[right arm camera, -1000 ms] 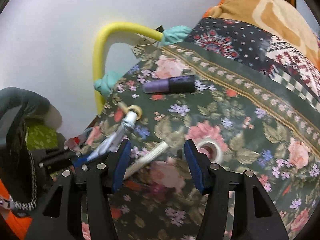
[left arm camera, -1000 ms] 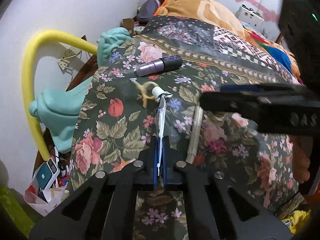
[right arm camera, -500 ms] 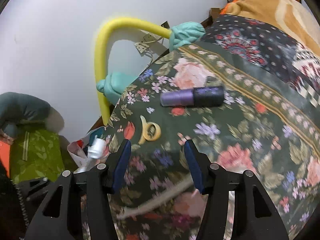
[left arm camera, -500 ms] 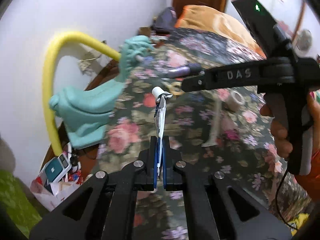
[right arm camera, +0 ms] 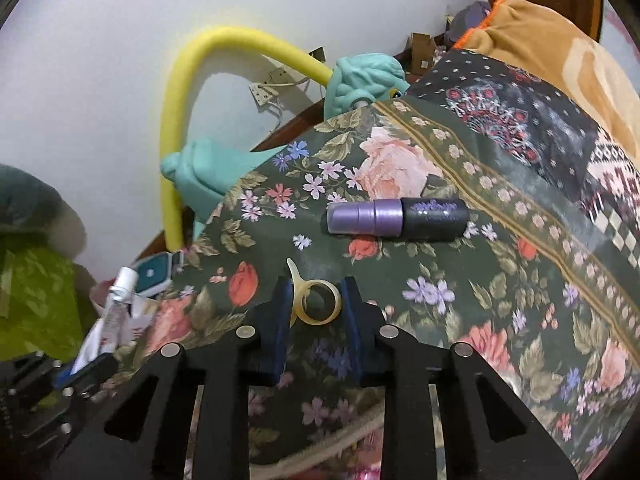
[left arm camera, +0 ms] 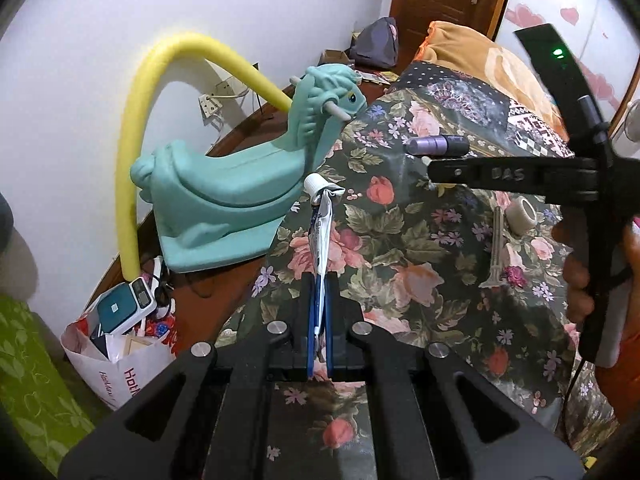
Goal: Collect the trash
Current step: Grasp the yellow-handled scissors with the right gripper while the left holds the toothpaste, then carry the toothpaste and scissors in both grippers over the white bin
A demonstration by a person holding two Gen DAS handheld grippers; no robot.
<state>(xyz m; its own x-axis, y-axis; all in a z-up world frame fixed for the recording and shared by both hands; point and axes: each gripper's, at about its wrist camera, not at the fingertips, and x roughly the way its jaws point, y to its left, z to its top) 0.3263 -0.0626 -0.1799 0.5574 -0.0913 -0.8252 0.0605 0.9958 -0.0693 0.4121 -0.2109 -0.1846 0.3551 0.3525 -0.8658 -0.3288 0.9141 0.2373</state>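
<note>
With both tools held over the flowered bedcover, the items read as follows.

Left gripper (left arm camera: 319, 312): lower centre of the left wrist view; jaws pressed together on a flattened toothpaste tube (left arm camera: 320, 240), which stands up out of the pads with its white cap (left arm camera: 313, 182) topmost.

Right gripper (right arm camera: 316, 312): lower centre of the right wrist view; its jaws have just been closing, and the blue pads now stand narrowly apart on either side of a yellowish plastic ring (right arm camera: 318, 301) with a curved tab. Whether the pads actually press on the ring cannot be told.

Plastic ring: lying on the bedcover (right arm camera: 500, 300), between the right pads, just below centre of the frame.

Purple and black tube (right arm camera: 396, 218): lying on its side on the bedcover above the ring, apart from it, at frame centre.

Tape roll (left arm camera: 522, 215): on the bedcover, right of the left wrist view, just beside a slim pale plastic stick (left arm camera: 496, 252).

Person's hand (left arm camera: 576, 272): right edge of the left wrist view, around the right tool's black handle.

Teal rocking horse toy (left arm camera: 236, 200): beside the bed, centre left, with a yellow foam tube (left arm camera: 132, 152) arching above it.

Paper bag (left arm camera: 120, 360): on the floor, lower left, filled with boxes and packaging.

Orange blanket (right arm camera: 560, 40): upper right, on the bed.
</note>
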